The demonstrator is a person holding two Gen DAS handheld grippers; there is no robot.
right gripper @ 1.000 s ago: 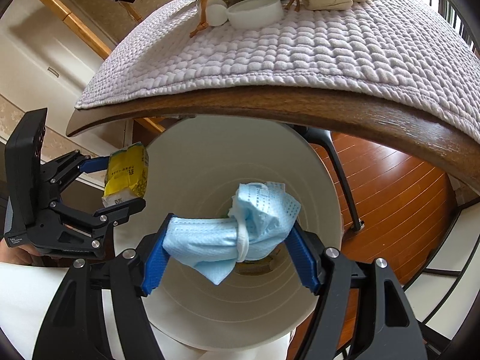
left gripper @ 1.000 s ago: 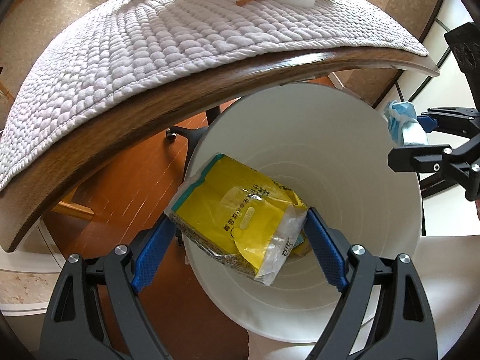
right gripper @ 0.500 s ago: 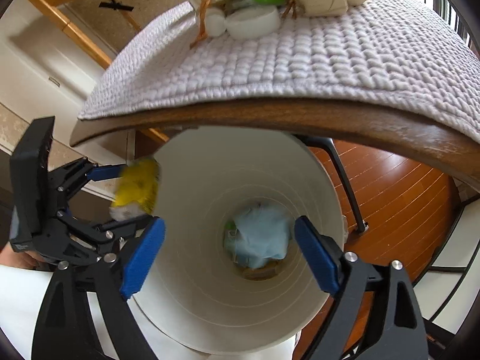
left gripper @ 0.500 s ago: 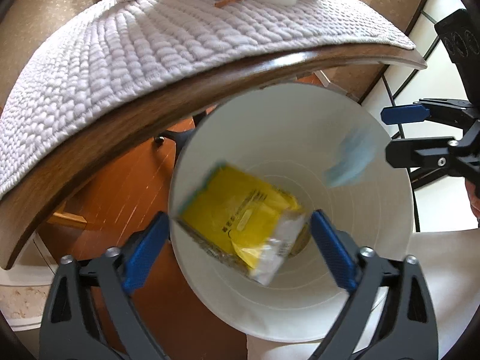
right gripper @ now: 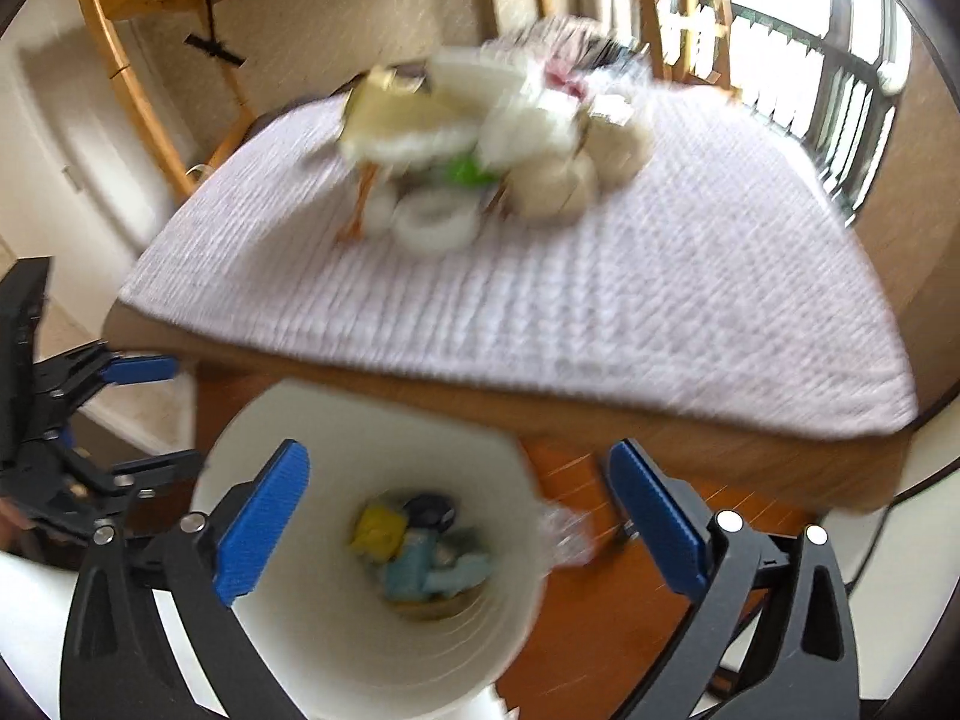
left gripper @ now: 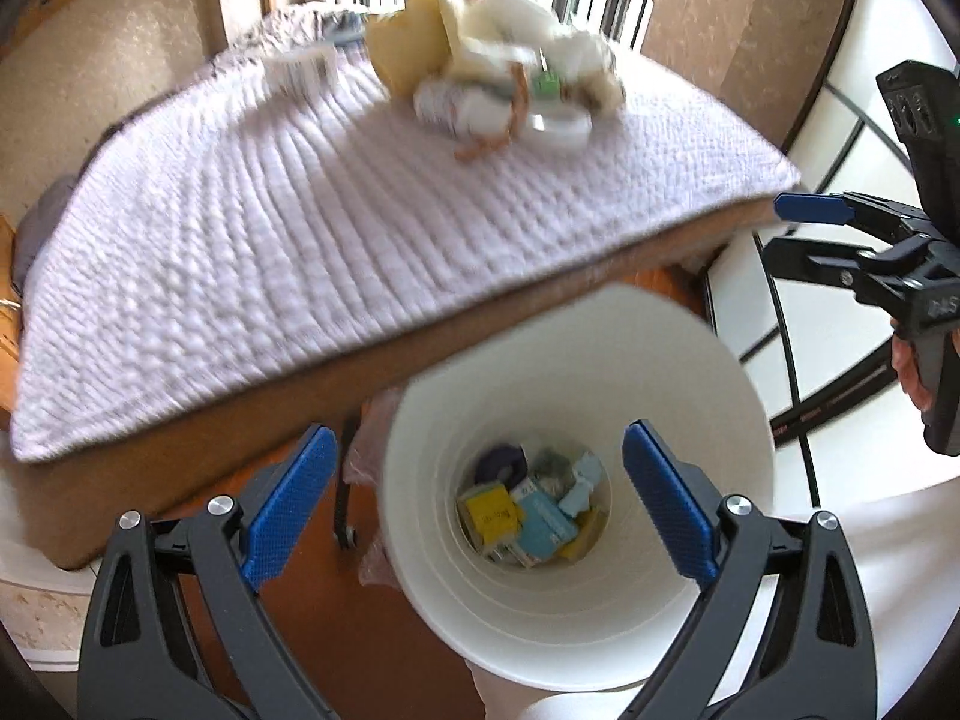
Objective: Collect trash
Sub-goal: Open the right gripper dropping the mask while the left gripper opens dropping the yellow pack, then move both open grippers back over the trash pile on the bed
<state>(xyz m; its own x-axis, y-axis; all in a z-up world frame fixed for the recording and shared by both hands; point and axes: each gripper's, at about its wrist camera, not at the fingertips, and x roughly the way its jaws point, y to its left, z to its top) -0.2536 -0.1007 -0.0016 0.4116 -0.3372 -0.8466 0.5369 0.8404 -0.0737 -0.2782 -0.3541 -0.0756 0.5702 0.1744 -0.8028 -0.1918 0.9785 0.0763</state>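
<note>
Yellow packet (left gripper: pixel 487 515) now in bin (left gripper: pixel 708 396), quilted tbl cover (left gripper: pixel 252 252), wood floor (right gripper: pixel 606 636)

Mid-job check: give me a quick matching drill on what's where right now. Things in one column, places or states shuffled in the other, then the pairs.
Things:
1. yellow packet
2. white ring
3. left gripper
4. white bin

Places or states:
A. on the quilted cloth, at the near edge of the pile of items
B. on the floor by the table's edge
C. jaws apart, nothing between them
D. at the bottom of the bin

Pairs: 1-D, 2-A, 3-C, 4-B
</note>
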